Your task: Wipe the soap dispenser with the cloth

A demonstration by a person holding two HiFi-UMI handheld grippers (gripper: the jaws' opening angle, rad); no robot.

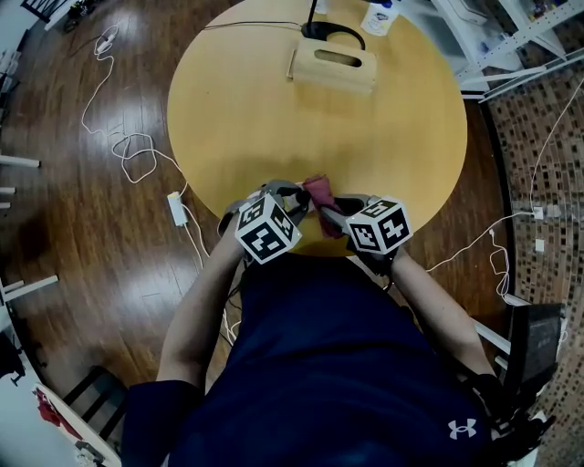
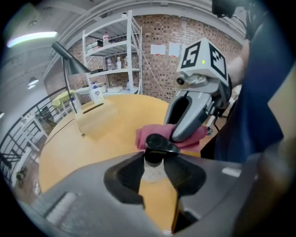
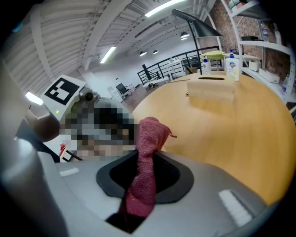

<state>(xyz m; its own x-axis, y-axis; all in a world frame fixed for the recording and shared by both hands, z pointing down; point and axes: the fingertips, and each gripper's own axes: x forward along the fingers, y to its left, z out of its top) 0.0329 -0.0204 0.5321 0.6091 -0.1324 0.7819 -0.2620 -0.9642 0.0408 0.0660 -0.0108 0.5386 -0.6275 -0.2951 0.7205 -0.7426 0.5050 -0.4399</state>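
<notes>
My left gripper (image 2: 155,171) is shut on the soap dispenser (image 2: 157,199), an amber bottle with a clear neck and a black pump head that sticks up between the jaws. My right gripper (image 3: 144,173) is shut on a red cloth (image 3: 150,134), which stands up in a bunched fold from the jaws. In the head view both grippers meet at the table's near edge: the left gripper (image 1: 288,197) and the right gripper (image 1: 331,209), with the cloth (image 1: 319,191) between them. The cloth (image 2: 155,134) lies right behind the pump head, and whether they touch I cannot tell. The bottle is hidden in the head view.
The round wooden table (image 1: 274,119) carries a wooden box (image 1: 333,64), a black lamp base (image 1: 330,33) and a white bottle (image 1: 378,16) at its far side. Cables and a power strip (image 1: 175,210) lie on the floor at left. Metal shelving (image 2: 113,55) stands beyond the table.
</notes>
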